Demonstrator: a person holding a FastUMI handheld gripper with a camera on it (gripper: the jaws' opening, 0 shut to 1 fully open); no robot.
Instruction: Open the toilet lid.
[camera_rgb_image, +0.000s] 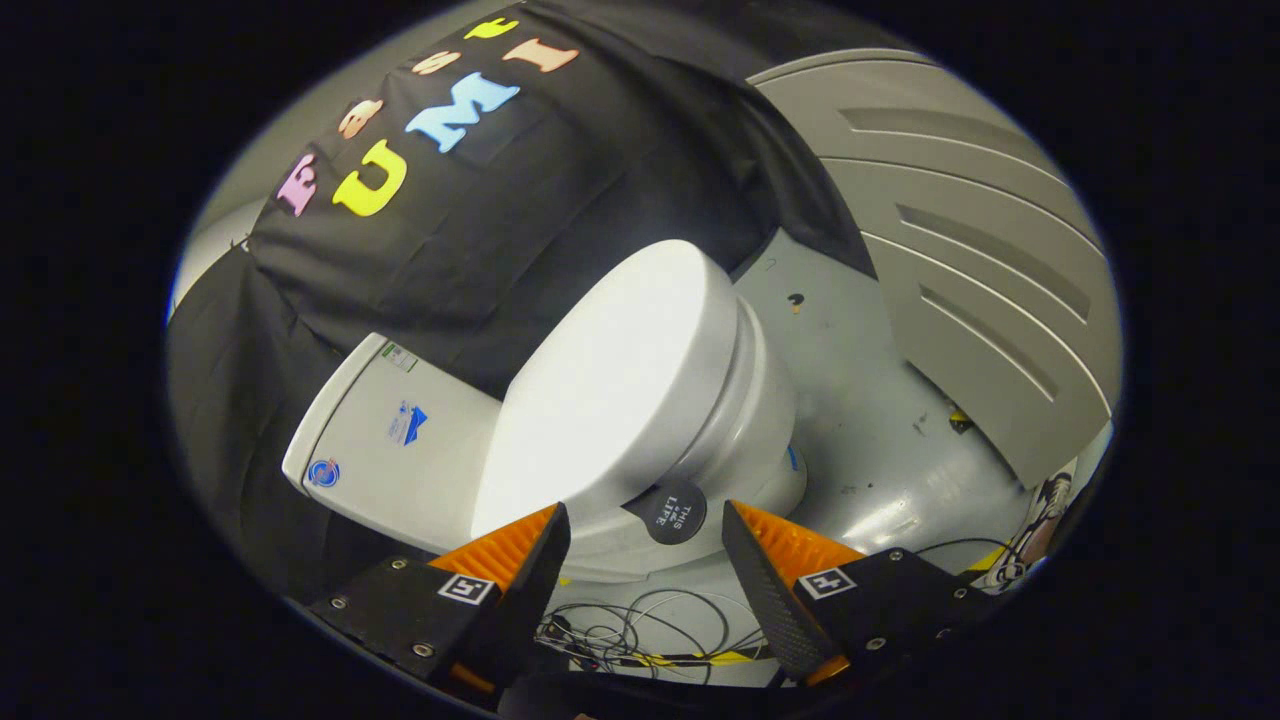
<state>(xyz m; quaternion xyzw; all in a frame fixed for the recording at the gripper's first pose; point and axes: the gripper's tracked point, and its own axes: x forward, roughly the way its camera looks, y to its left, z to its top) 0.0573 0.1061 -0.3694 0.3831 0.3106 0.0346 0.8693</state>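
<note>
— What sort of place is shown?
— A staged recording booth, not a home bathroom: 1 toilet (640, 400) is set on a bare grey floor (860, 400), backed by black cloth (560, 200), with loose cables (640, 630) left lying.

- Black cloth wall (520, 210) hangs behind, creased.
- Grey floor (860, 400) carries dark scuffs and specks.
- A grey ribbed panel (980, 270) stands beside the cloth.
- Thin cables (640, 630) lie tangled on the floor.

The gripper (645, 545) has black screw-fastened finger mounts, each bearing a square black-and-white marker, and ribbed wedge-shaped fingers (760, 585)
</note>
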